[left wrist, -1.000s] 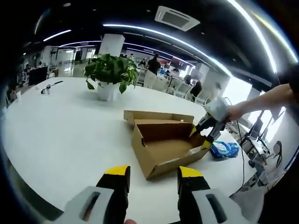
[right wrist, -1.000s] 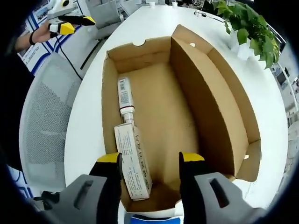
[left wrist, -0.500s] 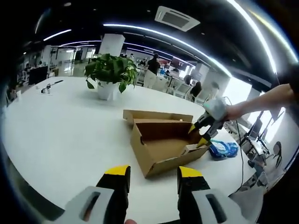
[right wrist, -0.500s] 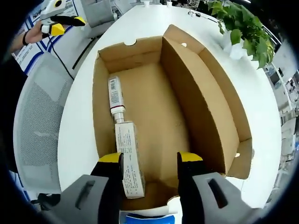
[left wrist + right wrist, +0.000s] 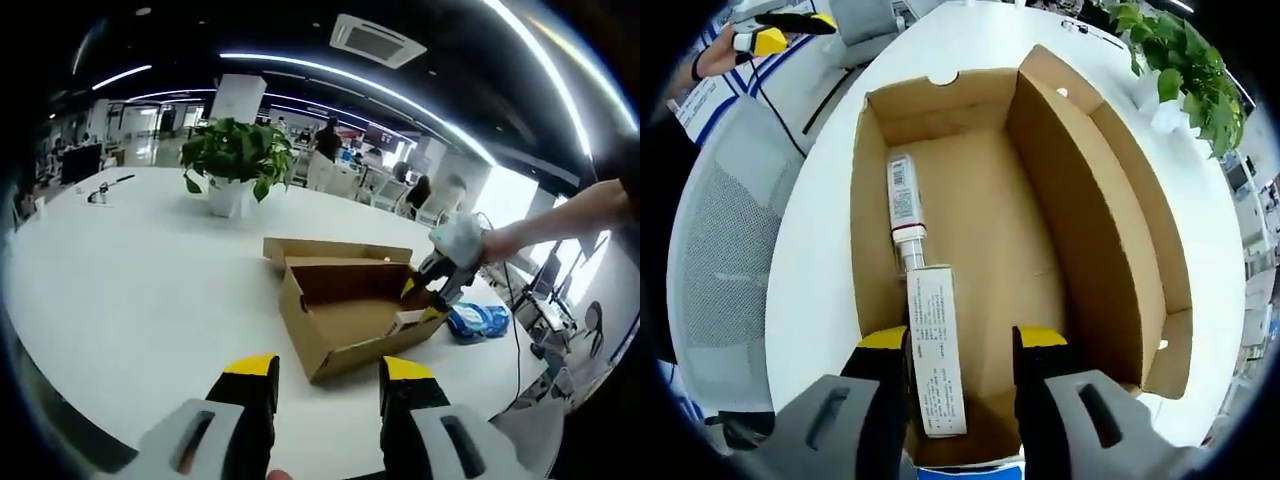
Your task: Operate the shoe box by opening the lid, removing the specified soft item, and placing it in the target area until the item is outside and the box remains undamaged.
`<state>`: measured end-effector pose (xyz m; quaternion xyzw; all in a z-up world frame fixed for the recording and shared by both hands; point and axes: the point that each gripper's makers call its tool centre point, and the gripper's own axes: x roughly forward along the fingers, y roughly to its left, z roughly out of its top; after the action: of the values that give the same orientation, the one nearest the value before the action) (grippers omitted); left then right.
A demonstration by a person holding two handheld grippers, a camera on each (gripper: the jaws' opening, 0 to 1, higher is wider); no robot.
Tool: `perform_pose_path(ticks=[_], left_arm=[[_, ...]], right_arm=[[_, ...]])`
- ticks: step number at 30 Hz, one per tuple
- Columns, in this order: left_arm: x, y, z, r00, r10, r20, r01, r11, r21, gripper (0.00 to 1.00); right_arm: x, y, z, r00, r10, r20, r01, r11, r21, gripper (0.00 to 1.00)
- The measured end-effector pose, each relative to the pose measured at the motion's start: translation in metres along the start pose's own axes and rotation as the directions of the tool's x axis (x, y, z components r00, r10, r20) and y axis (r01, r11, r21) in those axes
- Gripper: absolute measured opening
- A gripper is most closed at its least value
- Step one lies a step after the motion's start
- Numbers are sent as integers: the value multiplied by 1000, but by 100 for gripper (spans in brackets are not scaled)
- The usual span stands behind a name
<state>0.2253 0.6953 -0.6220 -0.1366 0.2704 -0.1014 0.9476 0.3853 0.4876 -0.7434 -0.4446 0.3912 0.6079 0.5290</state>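
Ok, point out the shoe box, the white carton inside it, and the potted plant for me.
shoe box (image 5: 322, 344): left gripper view, on its near outer side wall.
white carton (image 5: 937, 360): right gripper view, on its printed top face, between the jaws.
potted plant (image 5: 228, 195): left gripper view, on its white pot.

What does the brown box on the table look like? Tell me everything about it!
The shoe box is plain brown cardboard, open, its lid folded back along one long side. Small half-round notches are cut in its edges. It sits flat on the white table. Inside, against one long wall, lie a slim white carton and a white tube, end to end. The right gripper reaches into the box, its jaws either side of the carton.
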Motion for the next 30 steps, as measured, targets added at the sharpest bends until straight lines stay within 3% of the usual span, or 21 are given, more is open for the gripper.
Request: perform_pose_path(ticks=[5,11,23,30], left_arm=[[-3,1,-1,1000,5,1,-5,1000,-4,41],[-6,4,0,1000,11,3,-11,1000,-4,41],[-3,3,2,1000,6,5,-6,1000,-3,41],[0,-1,13,1000,-6,17,6,1000,1,41]], right_arm=[[10,-2,-8,999,-13,-41,15,999,31,32],[18,3,-16,998,-8,-54,11,998,59,19],[7,7,-13,999,-15,-38,18,997,79,18],[-9,-6,-8,999,-31,-11,31,996,79,18]])
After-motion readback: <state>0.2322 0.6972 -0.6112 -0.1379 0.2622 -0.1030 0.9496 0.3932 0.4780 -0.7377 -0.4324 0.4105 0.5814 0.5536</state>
